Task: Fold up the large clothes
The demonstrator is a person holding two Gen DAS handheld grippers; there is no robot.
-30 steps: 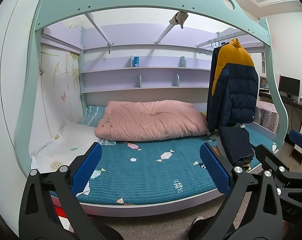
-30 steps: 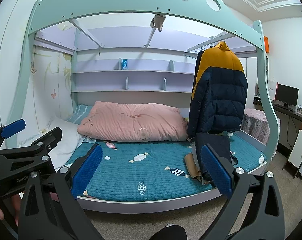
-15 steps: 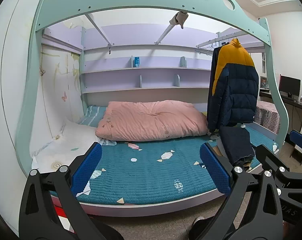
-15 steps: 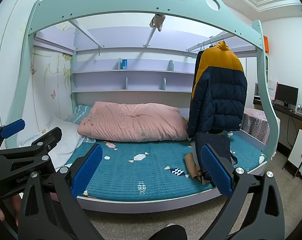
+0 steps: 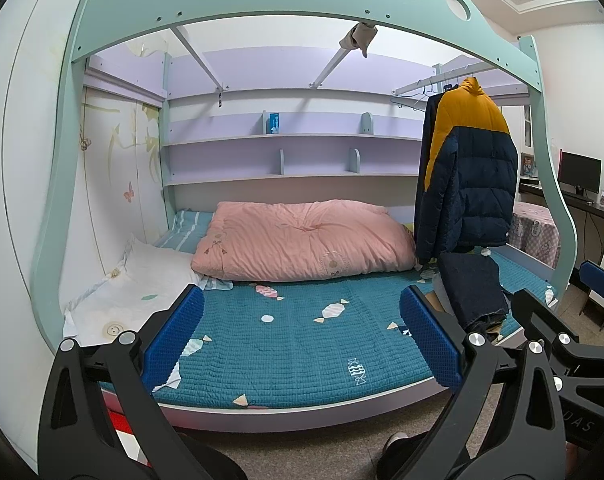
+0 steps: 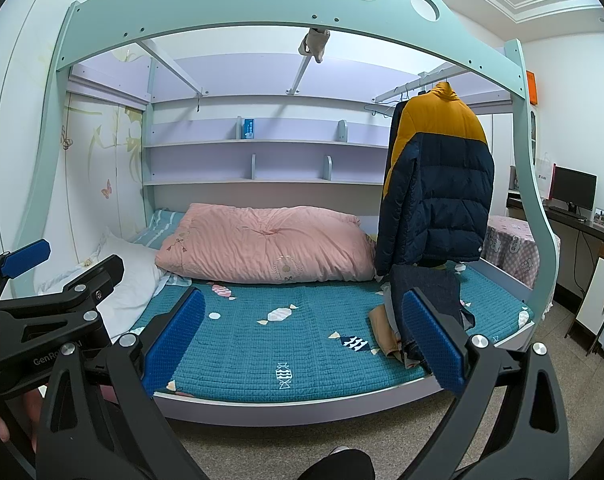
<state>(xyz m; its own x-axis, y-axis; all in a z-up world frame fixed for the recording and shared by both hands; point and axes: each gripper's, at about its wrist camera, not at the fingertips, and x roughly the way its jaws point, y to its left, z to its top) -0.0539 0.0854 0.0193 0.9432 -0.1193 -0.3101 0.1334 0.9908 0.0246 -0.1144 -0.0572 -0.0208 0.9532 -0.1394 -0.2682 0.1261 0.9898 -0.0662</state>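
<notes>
A navy and yellow puffer jacket (image 5: 465, 176) hangs from a rail at the right end of the bunk bed; it also shows in the right wrist view (image 6: 437, 184). A pile of dark folded clothes (image 5: 471, 290) lies on the teal mattress (image 5: 294, 340) below it, also in the right wrist view (image 6: 425, 292). My left gripper (image 5: 302, 340) is open and empty, held short of the bed. My right gripper (image 6: 302, 340) is open and empty, also short of the bed. The left gripper's body shows at the left of the right wrist view (image 6: 42, 304).
A pink quilt (image 5: 302, 244) lies across the back of the bed, a white pillow (image 5: 142, 284) at its left. The teal bed frame (image 5: 262, 0) arches overhead. A desk with a monitor (image 5: 579, 172) stands at the right. A shoe (image 6: 337, 464) is on the floor.
</notes>
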